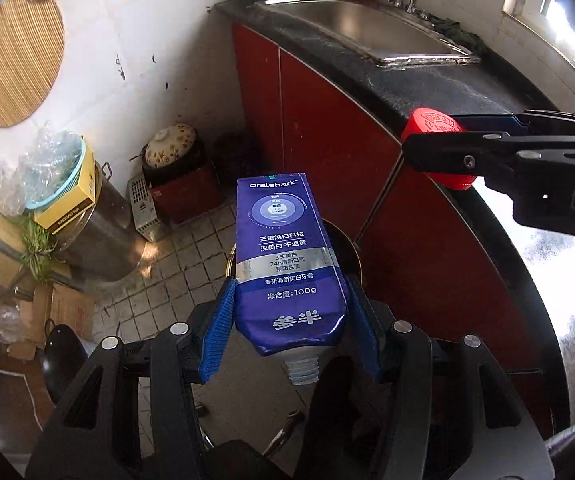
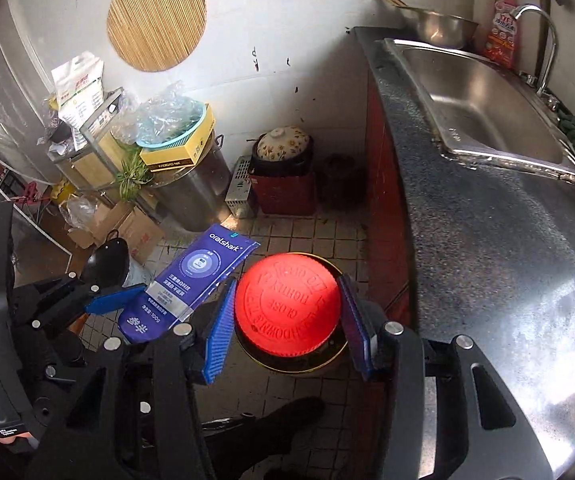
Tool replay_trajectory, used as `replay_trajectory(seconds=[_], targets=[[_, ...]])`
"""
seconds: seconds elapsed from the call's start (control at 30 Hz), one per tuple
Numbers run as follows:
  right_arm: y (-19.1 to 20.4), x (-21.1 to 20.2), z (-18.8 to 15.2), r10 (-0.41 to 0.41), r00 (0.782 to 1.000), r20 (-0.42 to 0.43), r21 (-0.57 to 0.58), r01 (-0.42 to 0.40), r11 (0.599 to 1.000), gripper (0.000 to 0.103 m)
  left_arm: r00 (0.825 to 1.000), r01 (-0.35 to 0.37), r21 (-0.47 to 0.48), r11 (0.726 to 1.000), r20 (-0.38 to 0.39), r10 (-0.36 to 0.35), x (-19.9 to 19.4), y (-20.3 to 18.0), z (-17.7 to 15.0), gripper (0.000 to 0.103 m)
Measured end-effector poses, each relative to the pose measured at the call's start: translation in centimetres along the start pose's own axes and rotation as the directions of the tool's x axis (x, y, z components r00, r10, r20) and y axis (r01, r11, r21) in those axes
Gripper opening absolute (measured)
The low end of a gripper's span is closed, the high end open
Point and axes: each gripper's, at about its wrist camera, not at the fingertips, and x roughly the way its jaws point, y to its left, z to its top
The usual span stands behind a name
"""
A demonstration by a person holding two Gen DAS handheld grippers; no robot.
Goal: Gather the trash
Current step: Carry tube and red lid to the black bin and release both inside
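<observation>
My left gripper (image 1: 290, 282) is shut on a blue, capless toothpaste tube (image 1: 287, 256), nozzle end toward the camera. It hangs over the tiled floor, with a dark round bin (image 1: 349, 246) with a gold rim just beyond it. In the right wrist view my right gripper (image 2: 286, 285) is shut on a round red lid (image 2: 287, 304), directly above the same bin (image 2: 311, 366). That view shows the tube (image 2: 195, 276) and the left gripper (image 2: 163, 300) close on the left. From the left wrist camera, the red lid (image 1: 427, 122) and right gripper (image 1: 439, 140) are at the right edge.
A dark counter (image 2: 487, 240) with a steel sink (image 2: 483, 104) runs along the right above red cabinet doors (image 1: 327, 128). By the far wall stand a big steel pot (image 2: 195, 188), a clay pot (image 2: 283, 146) on a red box, cardboard boxes (image 2: 127, 228) and a black wok (image 2: 107, 260). A shoe (image 2: 287, 420) is below the bin.
</observation>
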Motion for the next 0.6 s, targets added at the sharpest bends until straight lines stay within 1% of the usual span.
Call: replay_trajectory(seconds=[0.2,0.37,0.5,0.6], targets=[[0.0,6.0,0.6,0.025,0.994,-0.108,0.035,-0.022,0.999,0.049,0.997,0.041,-0.042,0.998,-0.063,-0.044,5.4,2.1,-1.2,0.053],[-0.2,10.3,0.7,0.011,0.984,-0.179,0.037,-0.005,0.999,0.049,0.99,0.083,-0.09,0.992,-0.107,-0.092,9.3,3.3,-1.7,0.053],[-0.5,11.8,1.0,0.015,0.979,-0.205,0.039,-0.007,0.999,0.049,0.987,0.092,-0.094,0.991,-0.122,-0.103,10.7,3.7,-1.4,0.053],[-0.5,12.1,1.3,0.013,0.978,-0.208,0.039,-0.006,0.999,0.05,0.985,0.107,-0.097,0.99,-0.123,-0.119,11.2,3.7,-1.2,0.053]])
